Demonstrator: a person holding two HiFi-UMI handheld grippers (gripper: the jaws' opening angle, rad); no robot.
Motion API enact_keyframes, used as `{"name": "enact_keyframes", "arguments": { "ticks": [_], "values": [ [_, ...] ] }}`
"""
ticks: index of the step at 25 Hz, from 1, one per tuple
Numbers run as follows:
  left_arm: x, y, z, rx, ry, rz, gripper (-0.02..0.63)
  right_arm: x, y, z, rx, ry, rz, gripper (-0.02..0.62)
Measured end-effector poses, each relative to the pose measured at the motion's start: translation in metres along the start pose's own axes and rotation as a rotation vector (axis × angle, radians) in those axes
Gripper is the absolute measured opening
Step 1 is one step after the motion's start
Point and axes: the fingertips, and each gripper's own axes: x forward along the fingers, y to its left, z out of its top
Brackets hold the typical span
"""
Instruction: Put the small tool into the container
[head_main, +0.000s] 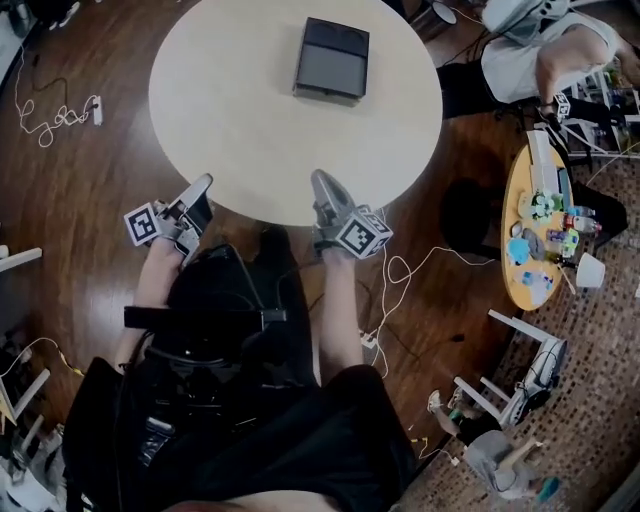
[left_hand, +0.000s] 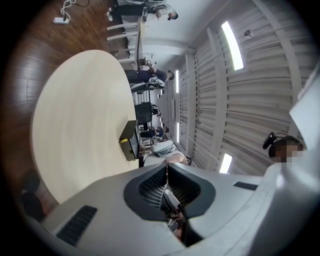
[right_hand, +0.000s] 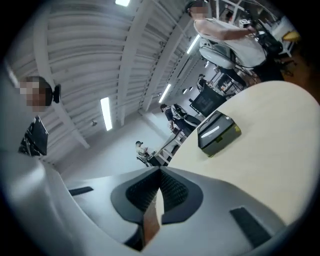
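Lap: a black fabric bag (head_main: 215, 300) is resting on the person's legs at the bottom of the head view.
Left gripper (head_main: 203, 188) (left_hand: 166, 166): is hovering just off the near edge of the table and pointing towards it. Its jaws are standing together with the tips touching. A small pale shape is showing in the hollow behind the tips, and what it is cannot be told.
Right gripper (head_main: 320, 180) (right_hand: 160, 171): is hovering at the same near edge, beside the left one and apart from it. Its jaws are pressing fully together with nothing clamped between the pads.
Table: a round cream-coloured table (head_main: 230, 110) (left_hand: 75, 115) (right_hand: 270, 150) is standing on a dark brown wooden floor (head_main: 90, 210).
Container: a dark grey rectangular box (head_main: 332, 58) (left_hand: 131, 141) (right_hand: 218, 133) is sitting flat on the far part of the table, well apart from both grippers.
Small tool: is not showing clearly in any view, so its place cannot be told.
Background: a white cable (head_main: 45, 120) is lying on the floor at left. A seated person in a white top (head_main: 545, 60) is working beyond the table at right, near a small yellow table (head_main: 510, 215) carrying coloured items.
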Motion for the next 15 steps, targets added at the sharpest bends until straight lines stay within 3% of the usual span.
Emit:
{"name": "enact_keyframes", "arguments": {
  "ticks": [4, 8, 11, 15],
  "values": [
    [-0.025, 0.002, -0.02, -0.033, 0.058, -0.049, 0.007, -0.02, 0.051, -0.049, 0.03, -0.004, 0.017, -0.02],
    [-0.034, -0.005, -0.053, -0.069, 0.115, -0.105, 0.006, -0.052, 0.071, -0.085, 0.063, -0.02, -0.008, -0.02],
    [-0.035, -0.023, -0.065, -0.065, 0.128, -0.171, 0.016, -0.067, 0.079, -0.085, 0.086, -0.056, 0.0, -0.02],
    [-0.03, -0.05, -0.06, 0.015, 0.115, -0.238, 0.006, -0.064, 0.101, -0.065, 0.116, -0.123, 0.114, -0.02]
  ]
}}
